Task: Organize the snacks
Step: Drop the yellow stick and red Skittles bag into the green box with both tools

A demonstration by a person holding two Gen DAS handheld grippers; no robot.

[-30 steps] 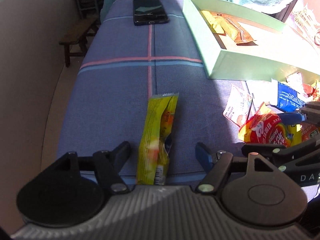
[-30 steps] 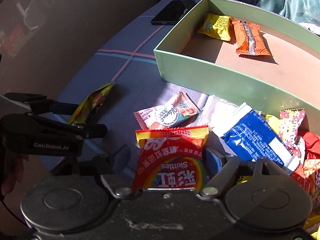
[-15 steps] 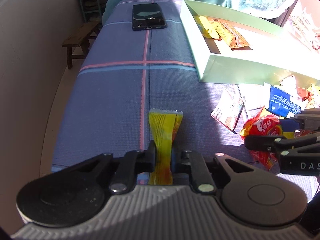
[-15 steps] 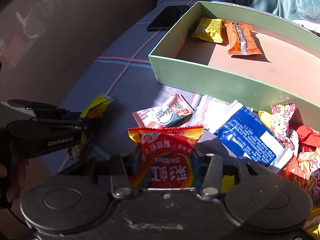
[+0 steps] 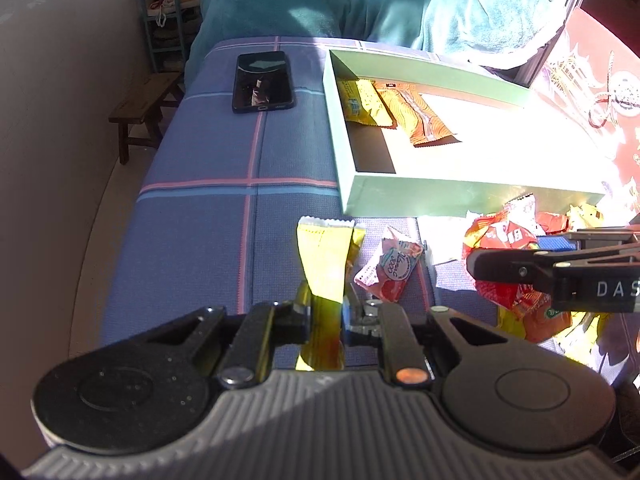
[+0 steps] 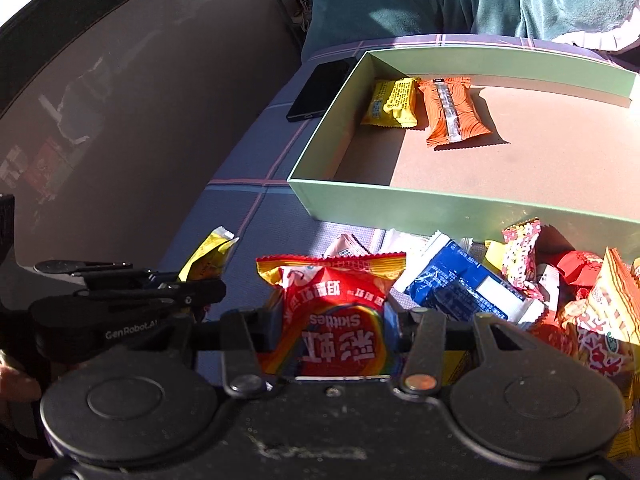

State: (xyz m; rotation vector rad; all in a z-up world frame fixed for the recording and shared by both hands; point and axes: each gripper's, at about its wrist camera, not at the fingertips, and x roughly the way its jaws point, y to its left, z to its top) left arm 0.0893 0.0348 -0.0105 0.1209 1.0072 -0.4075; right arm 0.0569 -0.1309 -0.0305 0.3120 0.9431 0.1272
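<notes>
Nearest, we record the left tongs (image 5: 325, 314) pinching a yellow packet (image 5: 325, 264), its crimped upper end standing clear above the blue plaid cloth (image 5: 200, 240) that covers the bench. Beside them, we record the right tongs (image 6: 334, 330) pinching a red Skittles bag (image 6: 334, 312) across its lower part, with the printing upside down in the right wrist view. Just past the yellow packet, a pink sachet (image 5: 390, 274) lies on the cloth. To the right of it we list a loose heap: a blue-and-white wrapper (image 6: 460, 284), a red-and-white patterned packet (image 6: 520, 256), an orange-yellow bag (image 6: 608, 312) and small red wrappers (image 6: 576, 266), all touching or overlapping at the foot of the box wall. Next, we enter the pale green box (image 6: 440, 204), open-topped and with a brown floor, standing on the cloth just behind the heap. Inside, at its far left corner, a small yellow packet (image 6: 394, 102) and an orange bar (image 6: 454, 110) lie side by side, touching. Left of the box, near the far edge, a black phone (image 5: 262, 82) lies flat. Beyond, we note a teal blanket (image 5: 360, 0), and off the left side a small wooden stool (image 5: 140, 108) on the floor.
</notes>
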